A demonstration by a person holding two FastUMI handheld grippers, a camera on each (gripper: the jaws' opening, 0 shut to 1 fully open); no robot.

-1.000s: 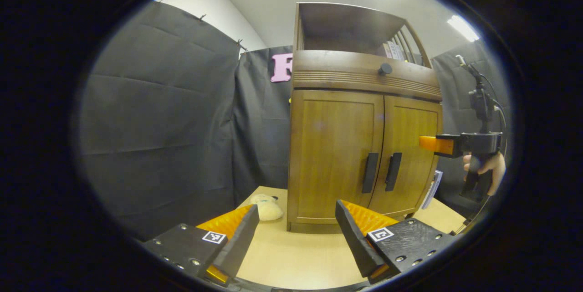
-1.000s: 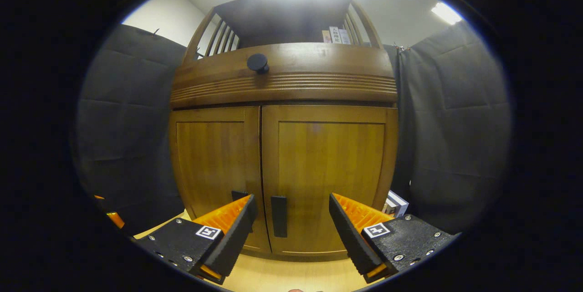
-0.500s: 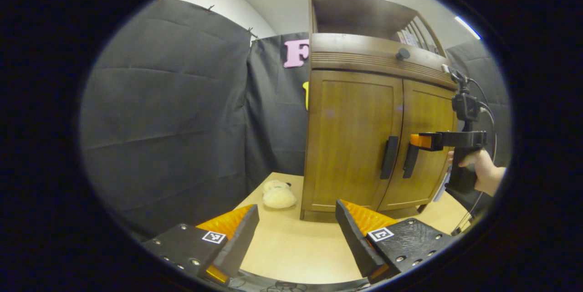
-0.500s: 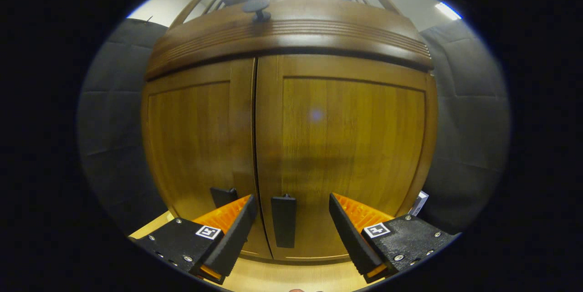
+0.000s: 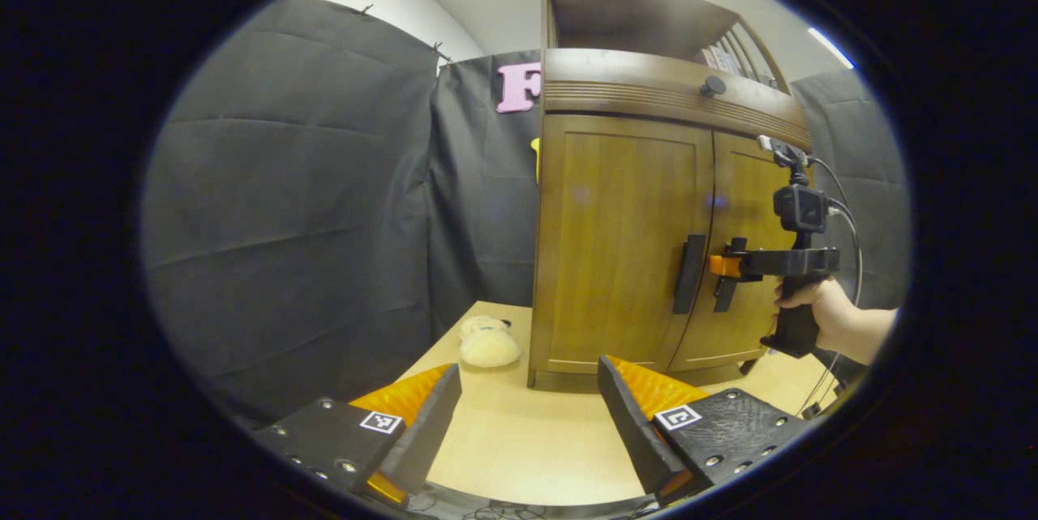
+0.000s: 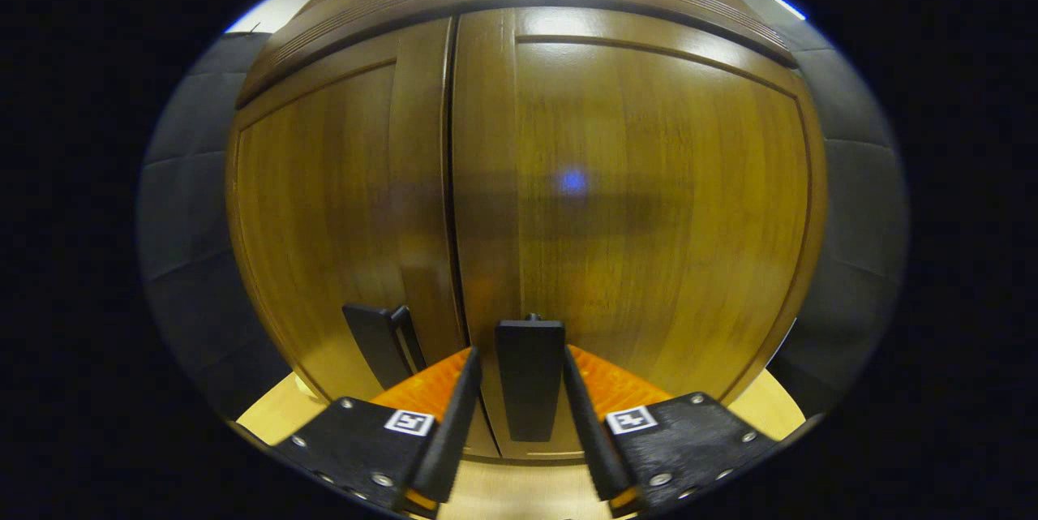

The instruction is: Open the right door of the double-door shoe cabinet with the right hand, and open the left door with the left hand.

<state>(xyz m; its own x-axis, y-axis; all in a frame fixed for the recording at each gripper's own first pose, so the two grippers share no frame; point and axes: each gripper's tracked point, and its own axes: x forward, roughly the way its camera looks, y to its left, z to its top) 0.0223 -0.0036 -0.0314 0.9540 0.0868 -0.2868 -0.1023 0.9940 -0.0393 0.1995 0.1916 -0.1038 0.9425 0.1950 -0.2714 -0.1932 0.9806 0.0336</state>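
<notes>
The right gripper [image 6: 523, 423] is level and pointed straight at the front of the shoe cabinet [image 6: 649, 179], which serves as the landmark here. Its two fingers [image 6: 454, 414] sit narrowly apart on either side of the right door handle [image 6: 529, 378]; whether they press on it cannot be told. In the left gripper view, a bare hand [image 5: 815, 311] wraps the right gripper's grip from below, wrist coming in from the cabinet's right side. The left gripper [image 5: 527, 423] hangs low, well back from the cabinet's left front corner, fingers [image 5: 426, 423] spread wide with nothing between them
</notes>
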